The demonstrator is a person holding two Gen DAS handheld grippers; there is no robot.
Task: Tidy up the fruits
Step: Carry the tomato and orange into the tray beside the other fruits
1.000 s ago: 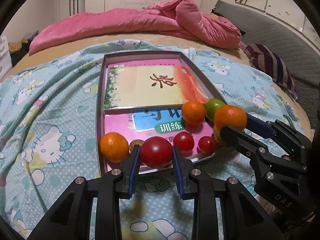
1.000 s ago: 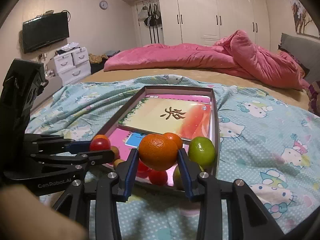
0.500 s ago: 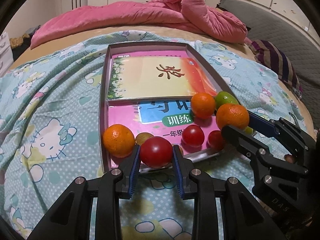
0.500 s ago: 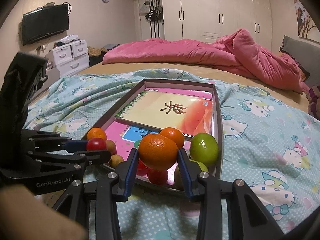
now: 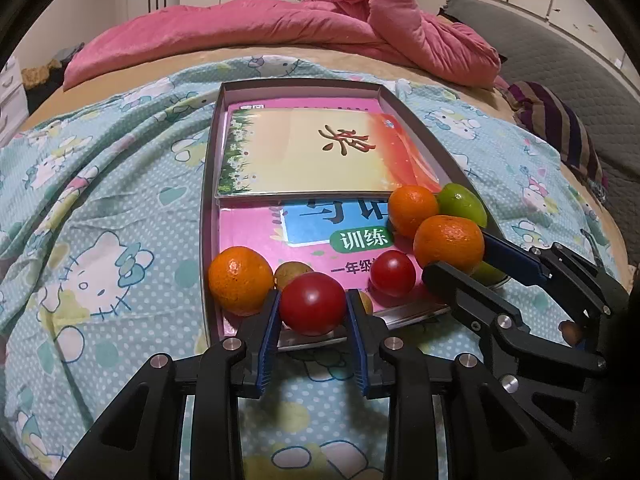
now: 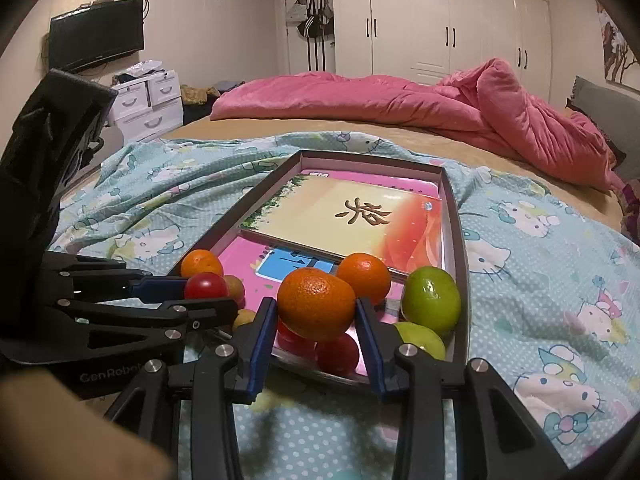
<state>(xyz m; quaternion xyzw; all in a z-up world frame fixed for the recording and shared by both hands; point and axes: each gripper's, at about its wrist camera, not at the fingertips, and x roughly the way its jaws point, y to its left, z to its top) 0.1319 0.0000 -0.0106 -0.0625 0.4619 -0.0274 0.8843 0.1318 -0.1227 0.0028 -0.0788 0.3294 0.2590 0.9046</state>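
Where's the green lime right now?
The green lime sits in the tray's near right corner, beside a loose orange and just right of the right gripper's held orange.

The bed [image 6: 240, 130] carries a pink quilt [image 6: 400, 100], cartoon-print sheet [image 6: 540, 248] and shallow tray [image 6: 456, 216].

Home bedroom: bed [image 6: 280, 136], pink duvet [image 6: 400, 100], white wardrobes [image 6: 440, 20].

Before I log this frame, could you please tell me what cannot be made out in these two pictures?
- Left wrist view: the lower book's title is partly covered by the upper book and the fruit.
- Left wrist view: a small brownish fruit is half hidden behind the tomato in the left gripper.
- Right wrist view: the red fruits beneath the orange in the right gripper cannot be counted.
- Both views: the tray's near rim is blocked by the jaws.
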